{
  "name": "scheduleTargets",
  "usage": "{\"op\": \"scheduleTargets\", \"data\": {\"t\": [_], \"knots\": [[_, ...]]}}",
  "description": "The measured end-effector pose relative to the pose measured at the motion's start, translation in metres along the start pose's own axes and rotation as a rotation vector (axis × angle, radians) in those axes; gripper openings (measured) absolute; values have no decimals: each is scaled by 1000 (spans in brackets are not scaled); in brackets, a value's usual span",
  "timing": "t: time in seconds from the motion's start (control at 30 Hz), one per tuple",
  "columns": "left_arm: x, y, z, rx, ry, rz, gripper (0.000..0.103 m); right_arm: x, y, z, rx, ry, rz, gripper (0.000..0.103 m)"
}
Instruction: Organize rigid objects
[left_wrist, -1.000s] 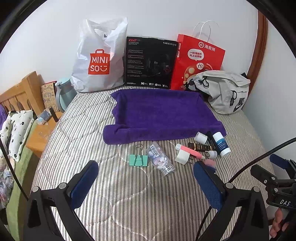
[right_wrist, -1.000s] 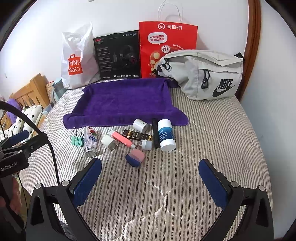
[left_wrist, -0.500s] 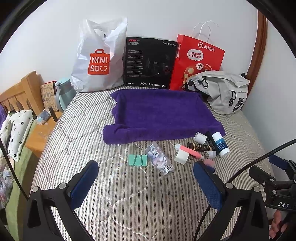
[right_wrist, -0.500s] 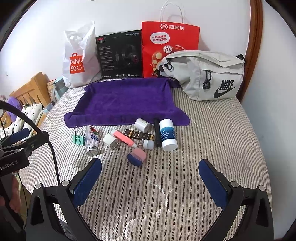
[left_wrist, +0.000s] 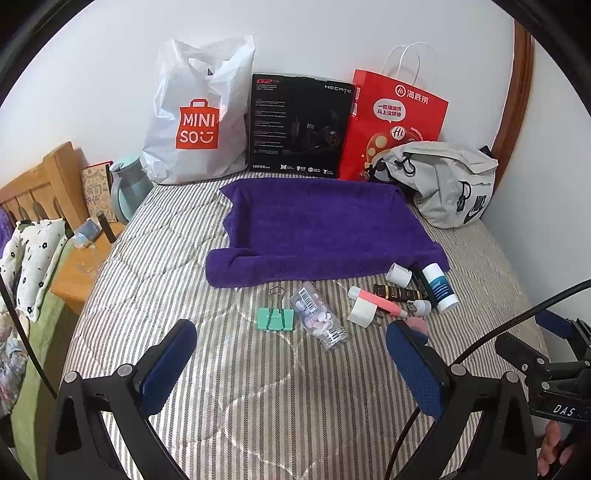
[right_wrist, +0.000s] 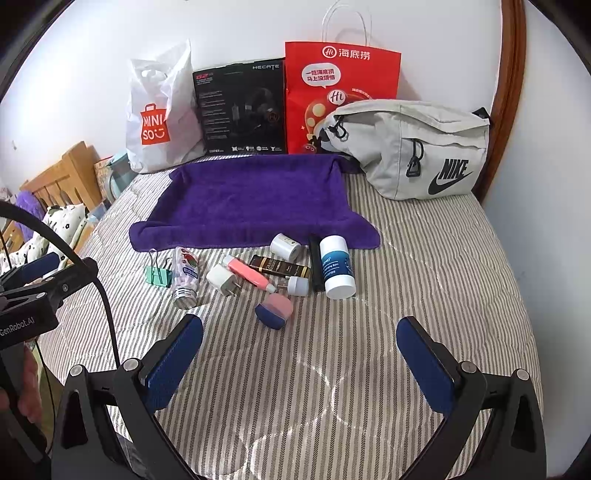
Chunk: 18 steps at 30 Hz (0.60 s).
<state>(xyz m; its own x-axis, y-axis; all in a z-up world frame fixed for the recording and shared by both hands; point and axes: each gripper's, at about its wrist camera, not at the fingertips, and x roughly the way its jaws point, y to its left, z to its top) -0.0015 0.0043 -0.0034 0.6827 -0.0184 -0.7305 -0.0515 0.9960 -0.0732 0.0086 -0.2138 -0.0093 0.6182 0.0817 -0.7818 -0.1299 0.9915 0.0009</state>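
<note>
While both grippers hover above the striped bed (right_wrist: 424, 258), nothing is gripped. Left gripper (left_wrist: 291, 363) jaws spread wide, empty, blue pads over bare mattress just short of the items. Right gripper (right_wrist: 299, 360) same: jaws wide apart, empty, held a bit back from the row of objects.

Purple towel (right_wrist: 255, 201) lies flat mid-bed, edges rolled up a little, nothing on it. All small rigid items sit in a loose row on the mattress just in front of the towel's near edge. From the left: green binder clip (left_wrist: 276, 317), then clear pill bottle (left_wrist: 319, 317) lying on its side, cap toward the cameras, just beside the clip. White charger plug (right_wrist: 221, 278) next, prongs toward the cameras. Pink tube (right_wrist: 246, 273) lies diagonally, touching or nearly touching the plug. Dark brown tube (right_wrist: 280, 266) lies beside the pink one, white cap at its right end. Small white cylinder (right_wrist: 285, 246) sits closest to the towel edge. Black stick (right_wrist: 316, 262) lies lengthwise, touching the white-and-blue balm stick (right_wrist: 335, 267), which is on its side at the right end of the row. Pink-and-navy sponge (right_wrist: 274, 310) sits alone nearest the right gripper, in front of the row.

Against the wall: white Miniso bag (left_wrist: 199, 118), black headset box (left_wrist: 299, 125), red paper bag (left_wrist: 395, 118), grey Nike waist bag (right_wrist: 413, 147).
</note>
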Motion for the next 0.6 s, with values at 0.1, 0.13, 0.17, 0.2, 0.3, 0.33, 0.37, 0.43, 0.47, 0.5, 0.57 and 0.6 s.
{"op": "scheduleTargets", "data": {"t": [0.1, 0.13, 0.17, 0.2, 0.3, 0.33, 0.37, 0.43, 0.47, 0.5, 0.57, 0.6], "knots": [[0, 0, -1, 2, 2, 3, 103, 0, 0, 0, -1, 1, -2, 103], [0, 1, -2, 1, 2, 1, 103, 0, 0, 0, 0, 0, -2, 103], [0, 1, -1, 1, 2, -2, 103, 0, 0, 0, 0, 1, -2, 103], [0, 1, -2, 0, 2, -2, 103, 0, 0, 0, -1, 1, -3, 103], [0, 1, -2, 1, 3, -1, 103, 0, -1, 0, -3, 3, -3, 103], [0, 1, -2, -1, 4, 0, 103, 0, -1, 0, -4, 1, -4, 103], [0, 0, -3, -2, 7, 2, 103, 0, -2, 0, -2, 1, -6, 103], [0, 0, -3, -1, 8, 2, 103, 1, -2, 0, -1, 4, -3, 103], [0, 0, -3, -1, 8, 3, 103, 1, -2, 0, -1, 7, -5, 103], [0, 0, -3, -1, 10, 4, 103, 1, -1, 0, -4, 10, -7, 103], [0, 0, -3, 0, 15, 6, 103, 1, 0, -1, -8, 11, -9, 103], [1, 0, -3, 0, 18, 8, 103, 1, 0, -1, -8, 11, -8, 103]]}}
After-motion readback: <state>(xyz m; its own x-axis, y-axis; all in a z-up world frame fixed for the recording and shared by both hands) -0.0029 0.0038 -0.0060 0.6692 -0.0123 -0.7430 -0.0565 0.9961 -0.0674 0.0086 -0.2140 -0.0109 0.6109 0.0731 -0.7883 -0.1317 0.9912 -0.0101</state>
